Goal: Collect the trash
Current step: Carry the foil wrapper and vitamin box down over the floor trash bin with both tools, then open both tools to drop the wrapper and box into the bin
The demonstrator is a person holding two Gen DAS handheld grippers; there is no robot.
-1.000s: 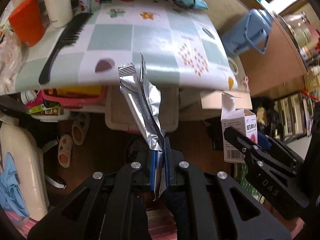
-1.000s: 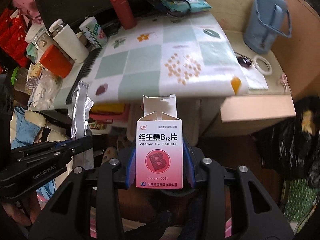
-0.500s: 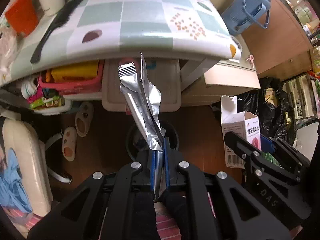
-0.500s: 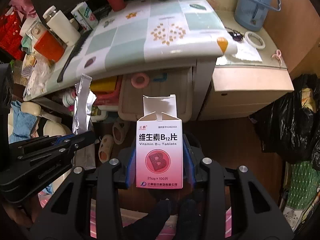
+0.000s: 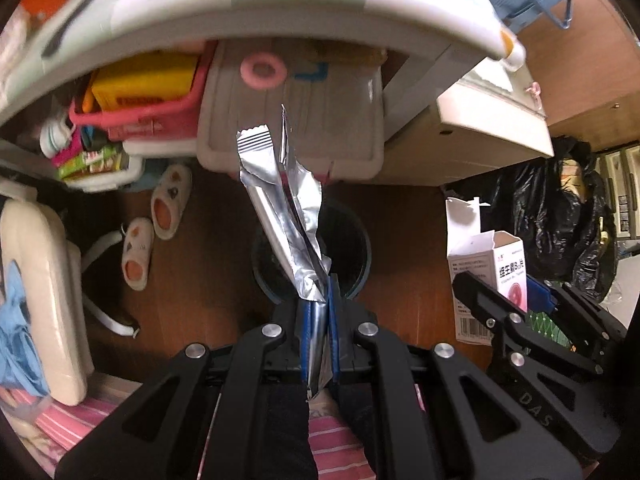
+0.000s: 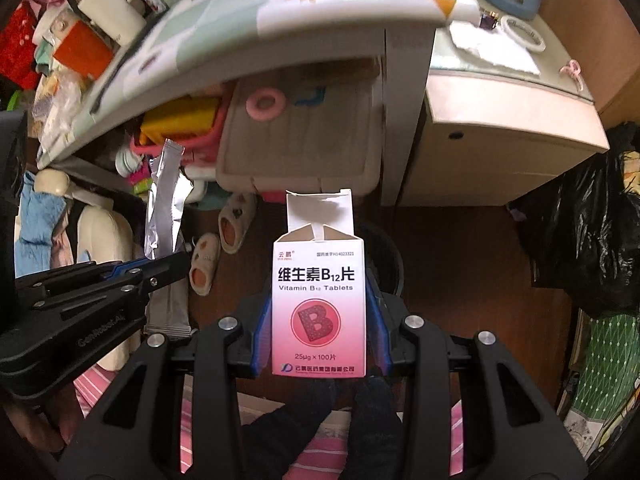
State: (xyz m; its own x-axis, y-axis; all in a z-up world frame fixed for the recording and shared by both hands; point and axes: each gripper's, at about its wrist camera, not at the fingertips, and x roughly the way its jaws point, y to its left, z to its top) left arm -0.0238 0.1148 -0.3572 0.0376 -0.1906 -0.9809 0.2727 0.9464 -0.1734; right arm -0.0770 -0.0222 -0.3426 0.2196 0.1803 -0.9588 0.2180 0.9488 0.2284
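Below the bench edge: both grippers point steeply down toward a wooden floor [image 5: 404, 240].
Left gripper [image 5: 318, 304]: jaws pressed together on a crumpled silver foil wrapper [image 5: 288, 208], pinched near its lower end; the wrapper sticks out ahead of the blue pads, its crimped end farthest out.
Right gripper [image 6: 319, 312]: jaws part-spread and clamped on the two sides of a pink-and-white vitamin B12 tablet box [image 6: 319, 300], its top flap standing open.
Trash bin [image 5: 356, 240]: a dark round bin on the floor, straight beyond the left gripper's tips, its mouth partly covered by the wrapper; in the right wrist view its rim shows just behind the box.
Wrapper and box: side by side, apart, the box to the right of the wrapper in the left wrist view.
Bench [image 6: 224, 12]: a checked, patterned cloth covers it, blurred at the top of both views.
Under the bench: a pale storage bin [image 5: 296, 120] with a pink ring [image 5: 263, 70] on it, and a pink basket [image 5: 132, 112] beside it.
Floor, left of the trash bin: a pair of white slippers [image 5: 154, 224].
Right side: a black plastic bag [image 6: 584, 236] beside a pale cabinet [image 6: 504, 136].
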